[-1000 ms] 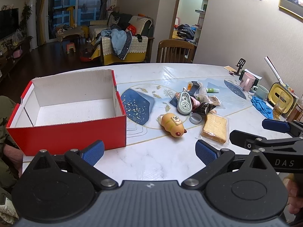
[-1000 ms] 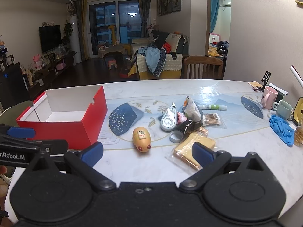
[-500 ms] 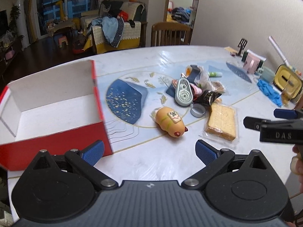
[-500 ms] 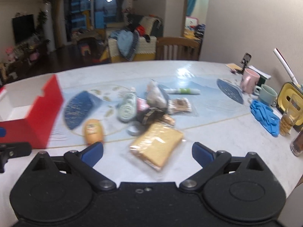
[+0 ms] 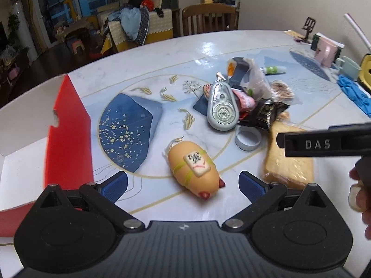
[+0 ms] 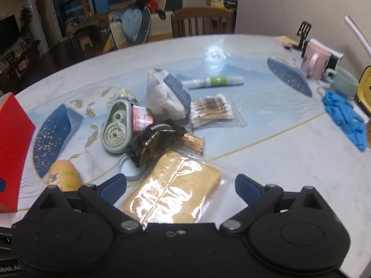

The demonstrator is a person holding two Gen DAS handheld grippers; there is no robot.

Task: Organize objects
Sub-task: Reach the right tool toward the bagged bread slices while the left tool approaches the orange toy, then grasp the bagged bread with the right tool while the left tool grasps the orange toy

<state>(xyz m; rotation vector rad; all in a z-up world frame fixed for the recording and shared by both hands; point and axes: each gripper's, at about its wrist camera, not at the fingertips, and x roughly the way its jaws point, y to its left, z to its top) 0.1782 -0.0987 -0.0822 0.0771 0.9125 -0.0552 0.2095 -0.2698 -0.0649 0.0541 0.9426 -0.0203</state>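
Both views sit low over the surface (image 5: 208, 46), looking forward along their own fingers toward the far chair (image 6: 201, 22). The left wrist view faces the pig-shaped toy (image 5: 193, 169) close up; the right wrist view faces the bagged bread (image 6: 176, 190). Both share the central clutter, including the tape dispenser (image 5: 222, 108).

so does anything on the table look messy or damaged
Yes: the small items sit in a jumbled heap mid-table, with the black wrapper crumpled over the tape roll and against the bagged bread. Nothing looks spilled or broken.
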